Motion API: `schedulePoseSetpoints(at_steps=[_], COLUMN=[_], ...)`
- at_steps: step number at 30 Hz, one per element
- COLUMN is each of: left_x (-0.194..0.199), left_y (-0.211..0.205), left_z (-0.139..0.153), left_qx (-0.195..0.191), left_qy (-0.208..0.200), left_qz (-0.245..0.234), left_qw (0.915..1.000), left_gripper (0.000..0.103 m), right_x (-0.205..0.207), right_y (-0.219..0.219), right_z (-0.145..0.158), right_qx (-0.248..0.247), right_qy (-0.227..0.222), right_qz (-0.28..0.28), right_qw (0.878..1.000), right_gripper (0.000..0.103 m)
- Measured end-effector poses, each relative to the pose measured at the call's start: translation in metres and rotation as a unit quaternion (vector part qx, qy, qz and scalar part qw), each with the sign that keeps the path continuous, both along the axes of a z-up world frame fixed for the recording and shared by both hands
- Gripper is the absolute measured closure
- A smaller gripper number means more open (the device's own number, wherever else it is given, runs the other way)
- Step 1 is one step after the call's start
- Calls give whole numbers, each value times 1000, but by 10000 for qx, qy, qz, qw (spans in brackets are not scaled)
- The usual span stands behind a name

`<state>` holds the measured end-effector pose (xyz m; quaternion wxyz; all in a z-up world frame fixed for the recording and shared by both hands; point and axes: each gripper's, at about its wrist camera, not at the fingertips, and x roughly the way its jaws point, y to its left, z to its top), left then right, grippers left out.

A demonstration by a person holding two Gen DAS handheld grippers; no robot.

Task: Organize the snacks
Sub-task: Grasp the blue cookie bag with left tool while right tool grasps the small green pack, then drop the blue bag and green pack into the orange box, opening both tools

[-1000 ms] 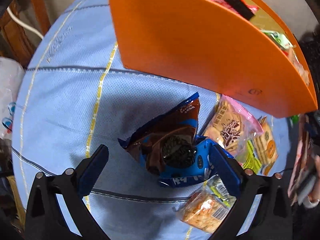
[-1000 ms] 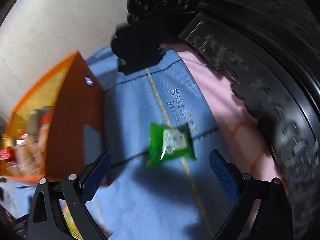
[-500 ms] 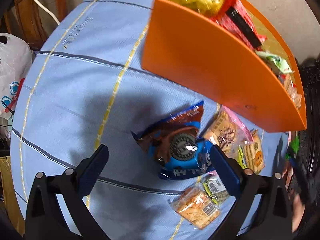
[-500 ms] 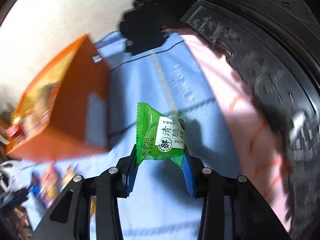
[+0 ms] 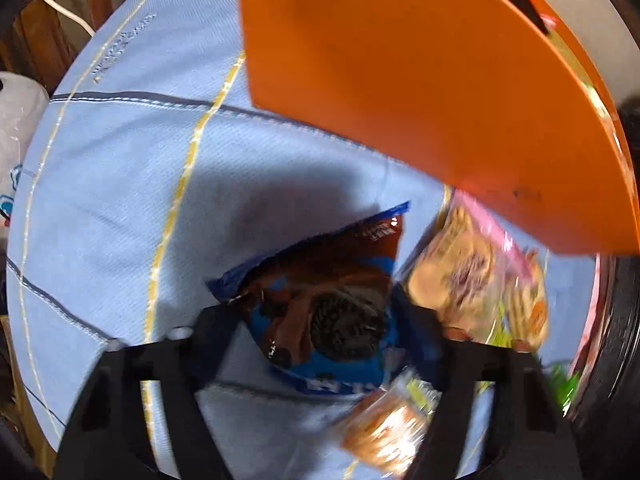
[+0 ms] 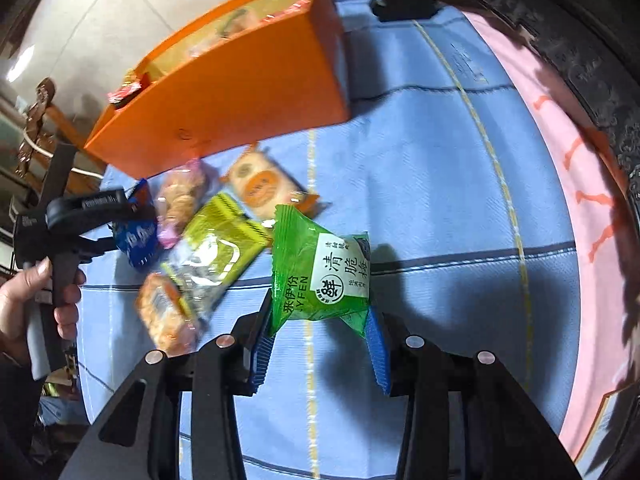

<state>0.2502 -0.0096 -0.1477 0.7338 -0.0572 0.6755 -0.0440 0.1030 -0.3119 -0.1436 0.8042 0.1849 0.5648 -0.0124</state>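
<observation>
One blue cloth (image 6: 420, 184) (striped) covers the table.

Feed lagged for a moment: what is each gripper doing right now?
Left gripper: fingers just closed on the blue cookie packet.
Right gripper: shut on the green snack packet, held up.

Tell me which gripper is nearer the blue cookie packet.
Left. The left gripper has its fingers around the blue cookie packet; the right gripper is apart, holding the green packet.
</observation>
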Motion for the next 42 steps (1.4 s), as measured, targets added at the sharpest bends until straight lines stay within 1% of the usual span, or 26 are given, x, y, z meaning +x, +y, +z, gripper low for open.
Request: schedulePoseSetpoints(at_steps=[3,5,8,11,13,16,17,19,20,23,25,27,29,31,32,33,34,35,36,37,39,40,42], left_x=[-25,-43,-63,-69,-68,-48,-43,-22,-14,19,40,58,76,92,100,107,113,114,112,108,99,95,84], left_y=[19,31,49,59,62,58,54,46,35,2,-20,-40,-59,-75,-85,-93,-100,-104,-105,-105,-105,-104,-97], left_z=[10,21,34,49,64,94,98,119,122,146,154,162,165,163,161,158,155,156,157,156,152,148,141], left_qx=[-200,-30,-57,-61,-133,-412,-441,-486,-500,-517,-475,-524,-459,-462,-396,-318,-188,-71,-24,-30,-13,112,234], left_qy=[-16,-215,-335,-430,-547,-750,-828,-1103,-1191,-1505,-1596,-1681,-1724,-1758,-1773,-1783,-1813,-1917,-1993,-2035,-2012,-1971,-1867], left_qz=[-115,-242,-248,-253,-266,-299,-311,-399,-458,-638,-714,-818,-895,-961,-976,-972,-967,-941,-951,-1021,-1192,-1231,-1246], left_qw=[9997,9995,9991,9987,9981,9959,9951,9919,9906,9852,9834,9810,9799,9786,9785,9786,9785,9769,9753,9737,9723,9726,9742], left_gripper=[51,51,51,51,51,51,50,50,50,50,50,50,50,49,46,26,13,5,5,5,5,5,5], right_x=[4,10,21,30,36,47,54,63,72,96,113,130,150,168,178,183,189,189,188,185,177,172,160], right_y=[11,19,36,50,58,59,57,47,42,33,26,21,14,8,4,1,-3,-7,-7,-7,-5,-4,-5], right_z=[13,20,32,41,52,71,79,89,98,114,122,128,130,129,128,127,125,123,123,122,116,112,103], right_qx=[13,30,87,122,136,99,45,33,17,-89,-78,-118,-140,-172,-155,-144,-153,-227,-271,-288,-309,-318,-236], right_qy=[-173,-267,-409,-518,-653,-905,-1031,-1180,-1291,-1504,-1638,-1724,-1803,-1773,-1829,-1851,-1835,-1838,-1901,-1965,-1909,-1843,-1726], right_qz=[168,315,563,777,903,962,936,862,822,752,684,604,499,376,286,200,63,-129,-245,-265,-146,-146,-168], right_qw=[9997,9991,9975,9956,9937,9912,9902,9893,9882,9857,9841,9831,9822,9833,9826,9824,9829,9826,9811,9797,9810,9822,9846], right_gripper=[61,61,61,61,61,61,61,61,61,60,60,60,59,58,56,51,32,24,18,15,14,14,14])
